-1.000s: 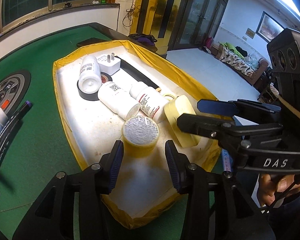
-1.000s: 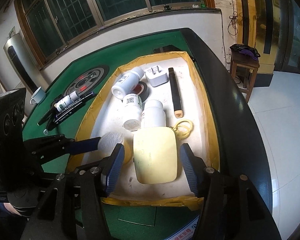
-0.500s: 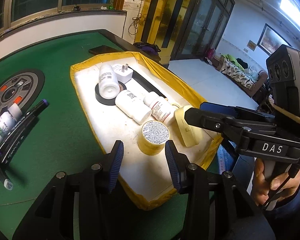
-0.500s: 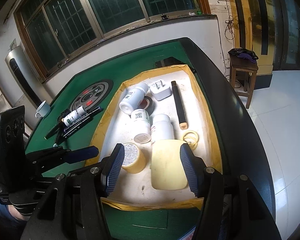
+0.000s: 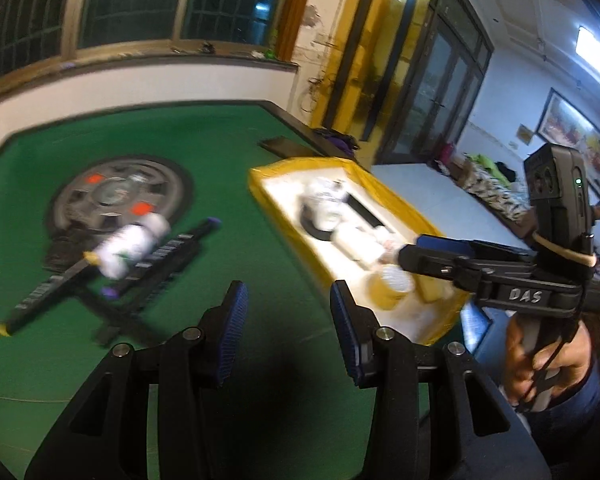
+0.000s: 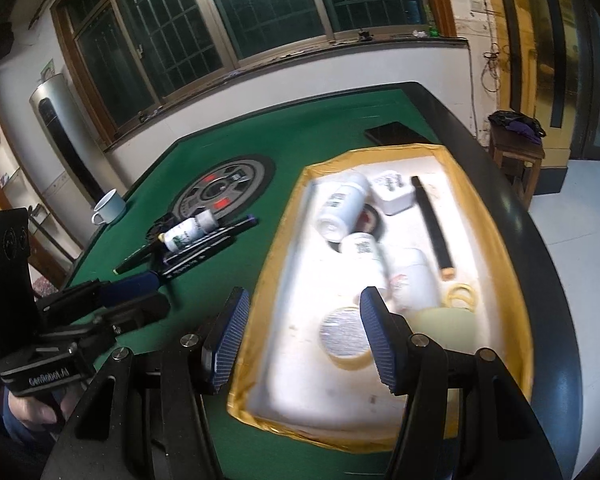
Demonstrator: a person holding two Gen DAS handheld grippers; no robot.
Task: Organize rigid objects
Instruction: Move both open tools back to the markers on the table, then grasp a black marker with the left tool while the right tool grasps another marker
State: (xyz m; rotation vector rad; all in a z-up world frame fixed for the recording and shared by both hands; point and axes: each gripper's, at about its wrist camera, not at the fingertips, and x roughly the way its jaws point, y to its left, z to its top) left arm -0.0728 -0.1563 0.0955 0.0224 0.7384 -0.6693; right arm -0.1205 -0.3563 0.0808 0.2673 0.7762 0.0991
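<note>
A yellow-rimmed white tray [image 6: 283, 248] on the green table holds several white bottles [image 6: 342, 210], a yellow-lidded jar [image 6: 346, 338], a white plug [image 6: 392, 196], a black marker [image 6: 434, 232] and a pale yellow box [image 6: 444, 320]. The tray also shows in the left wrist view [image 5: 283, 224]. A small white bottle [image 5: 129, 246] lies on several black pens [image 5: 167, 256] on the felt left of the tray. My left gripper [image 5: 285, 336] is open and empty over the felt, facing the pens. My right gripper [image 6: 302, 338] is open and empty above the tray's near left edge.
A round grey wheel-like disc [image 5: 119, 196] lies on the felt beyond the pens. A white mug [image 6: 109, 208] stands at the far left edge. A dark flat phone-like slab [image 6: 394, 134] lies behind the tray. The black table rim [image 6: 500, 184] runs along the right.
Both grippers have pulled back and swung left, away from the tray. The left now faces the pens and small bottle. The jar stays in the tray.
</note>
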